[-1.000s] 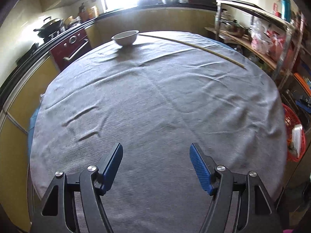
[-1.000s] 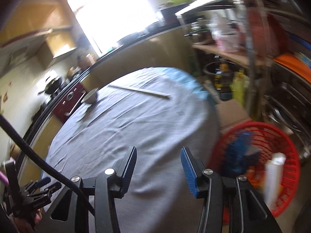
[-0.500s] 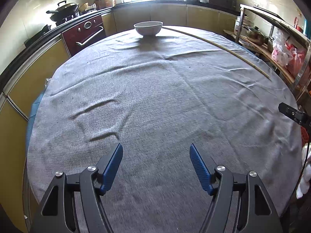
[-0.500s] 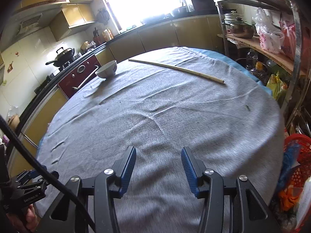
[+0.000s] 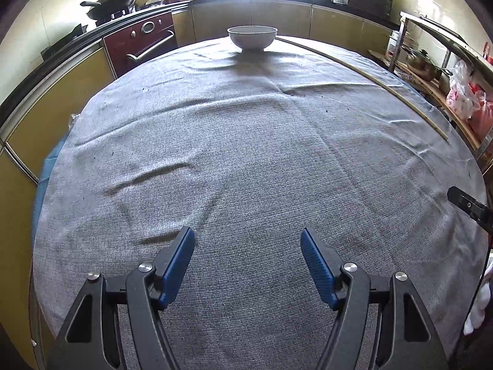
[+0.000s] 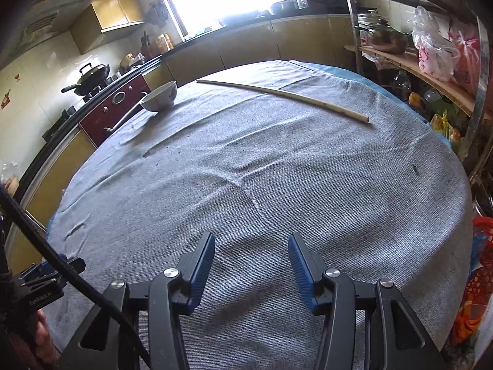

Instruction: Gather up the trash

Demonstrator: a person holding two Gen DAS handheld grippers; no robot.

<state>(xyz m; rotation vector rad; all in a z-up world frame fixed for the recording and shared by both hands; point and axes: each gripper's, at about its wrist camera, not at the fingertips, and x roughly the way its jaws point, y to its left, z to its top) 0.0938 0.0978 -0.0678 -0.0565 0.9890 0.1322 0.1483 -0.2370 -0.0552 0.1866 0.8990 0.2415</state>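
Observation:
A round table under a grey cloth [image 5: 246, 160] fills both views [image 6: 262, 169]. A white bowl [image 5: 252, 37] stands at its far edge, also in the right wrist view [image 6: 160, 97]. A long pale stick [image 5: 379, 83] lies along the far right of the cloth, also in the right wrist view [image 6: 286, 95]. My left gripper [image 5: 247, 248] is open and empty above the near cloth. My right gripper [image 6: 251, 254] is open and empty above the near cloth. A red basket [image 6: 482, 280] with trash shows at the right edge.
Kitchen counters with a red oven [image 5: 140, 46] and a wok [image 5: 107, 0] run behind the table. A metal shelf rack [image 6: 425, 61] with pots and plastic bags stands to the right. The other gripper's body [image 5: 468, 205] shows at the right edge of the left wrist view.
The right gripper has swung left from the red basket to face the table. The left gripper's view has shifted so the bowl sits centred and nearer. Both stay open.

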